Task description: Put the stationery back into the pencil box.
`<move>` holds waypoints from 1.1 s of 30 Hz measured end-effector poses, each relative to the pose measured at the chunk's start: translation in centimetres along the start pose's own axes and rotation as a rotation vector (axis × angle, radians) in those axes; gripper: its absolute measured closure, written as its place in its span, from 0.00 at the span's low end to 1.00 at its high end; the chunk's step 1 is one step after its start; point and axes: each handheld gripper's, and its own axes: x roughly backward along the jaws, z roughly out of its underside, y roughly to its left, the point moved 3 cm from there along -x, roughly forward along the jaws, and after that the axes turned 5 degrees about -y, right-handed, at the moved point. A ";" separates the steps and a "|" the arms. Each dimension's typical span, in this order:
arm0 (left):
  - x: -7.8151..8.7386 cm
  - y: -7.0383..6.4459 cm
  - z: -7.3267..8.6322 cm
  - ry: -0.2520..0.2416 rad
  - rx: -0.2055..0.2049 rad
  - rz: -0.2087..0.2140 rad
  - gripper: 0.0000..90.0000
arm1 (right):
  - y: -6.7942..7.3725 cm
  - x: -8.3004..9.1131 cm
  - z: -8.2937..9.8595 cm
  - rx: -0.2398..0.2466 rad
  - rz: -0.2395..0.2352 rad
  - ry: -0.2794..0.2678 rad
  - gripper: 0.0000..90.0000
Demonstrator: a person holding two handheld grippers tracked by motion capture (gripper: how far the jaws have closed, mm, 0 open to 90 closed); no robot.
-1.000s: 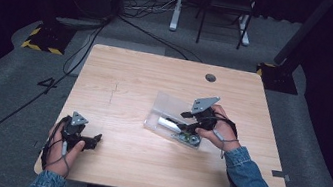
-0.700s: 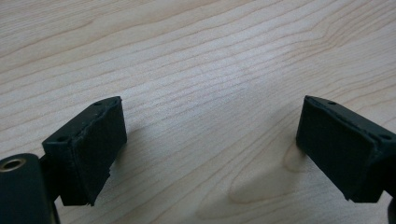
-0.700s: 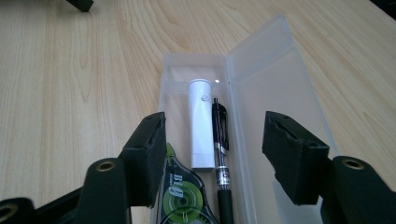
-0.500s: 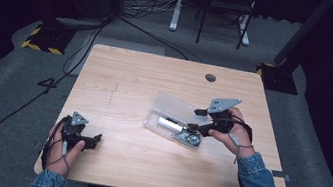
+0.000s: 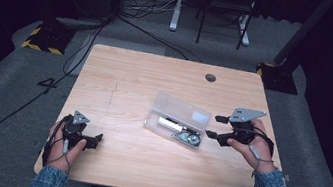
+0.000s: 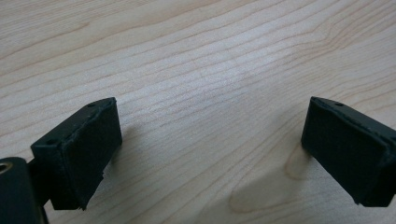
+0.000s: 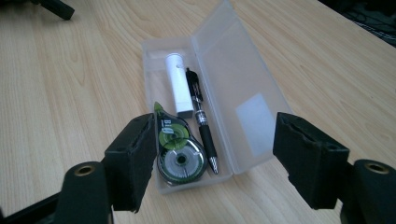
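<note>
- Case (image 5: 178, 120) lies open on the table (image 5: 146, 77), right of centre; clear plastic, lid folded back flat beside the tray.
- Right gripper view: tray holds a white tube (image 7: 179, 84), a black pen (image 7: 201, 119) just beside it, and a green-and-grey tape roller (image 7: 179, 156) at the near end. Pen lies along the hinge side, tip toward the camera.
- Lid carries a pale label (image 7: 256, 122).
- Right gripper (image 5: 215, 126) sits just right of the case, jaws pointing at its near end. Jaws wide apart, nothing between them; right gripper view shows the roller end of the case in the gap, not touched.
- Left gripper (image 5: 95, 139) rests low at the table's near left edge, well apart from the case. Jaws wide, bare wood between them in the left gripper view (image 6: 210, 140).
- Each gripper is gripped by one hand; denim sleeves at both wrists.
</note>
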 end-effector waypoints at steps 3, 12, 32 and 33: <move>-0.1 0.0 0.0 0.002 0.000 -0.003 0.05 | 0.0 0.8 0.6 -0.023 0.022 -0.002 0.33; -0.3 -0.1 -0.1 0.011 -0.007 0.010 0.00 | -0.2 2.5 3.1 -0.113 0.089 0.011 0.28; -0.5 -0.1 -0.3 0.014 -0.008 0.007 0.00 | -1.7 3.6 10.6 -0.265 0.223 0.068 0.20; -0.5 -0.1 -0.3 0.016 -0.009 0.008 0.00 | -1.7 3.6 10.9 -0.268 0.232 0.069 0.20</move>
